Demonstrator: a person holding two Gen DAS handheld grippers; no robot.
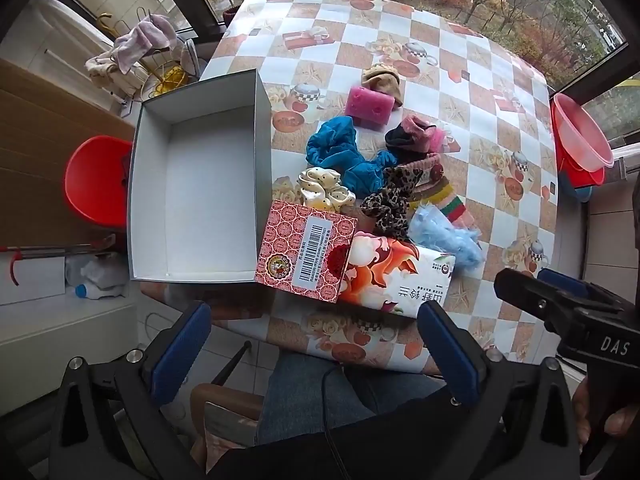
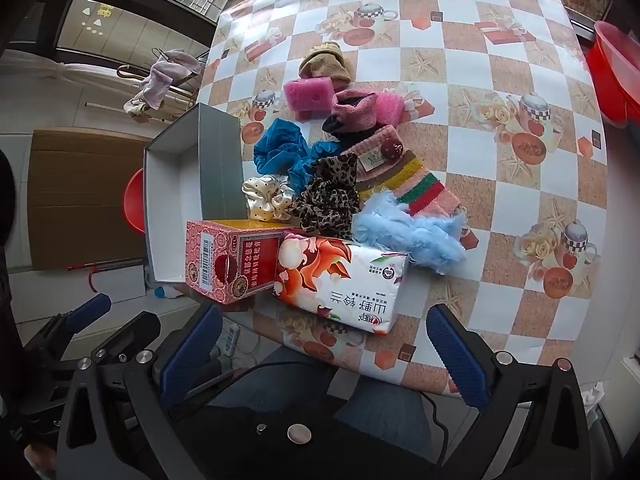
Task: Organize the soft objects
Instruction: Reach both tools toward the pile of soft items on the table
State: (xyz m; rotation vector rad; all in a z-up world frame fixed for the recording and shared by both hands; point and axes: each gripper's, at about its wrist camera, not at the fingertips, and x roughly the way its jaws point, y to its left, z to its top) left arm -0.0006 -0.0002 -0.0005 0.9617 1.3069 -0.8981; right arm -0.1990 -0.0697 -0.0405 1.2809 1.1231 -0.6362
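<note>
Checkered table (image 1: 460, 92) w/ teapot print, everything piled toward the near edge. Open grey box (image 1: 200, 196) w/ white inside, sitting at the left edge of the table, nothing in it. Tissue pack (image 2: 340, 280) w/ orange flower print lying flat at the near edge, red patterned carton (image 2: 232, 266) touching its left side and butting against the box.

Soft stuff heaped just behind those two: striped knit sock (image 2: 404, 184) on the right, blue scrunchie (image 1: 340, 156) in the middle next to the box, fluffy light-blue piece (image 2: 412, 232) touching the tissue pack's far corner, leopard scrunchie (image 2: 328, 200) in front center, cream dotted scrunchie (image 1: 324, 192) right beside the box wall, pink sponge (image 1: 368, 106) and tan knit piece (image 1: 380, 78) furthest back, pink/black sock bundle (image 2: 356, 114) near them.

Left gripper (image 1: 316, 356) hanging over the table's near edge, jaws wide apart, nothing between, pile well ahead. Right gripper (image 2: 326, 352) same deal: jaws spread fully, not gripping anything, tissue pack just ahead, soft pile beyond.
</note>
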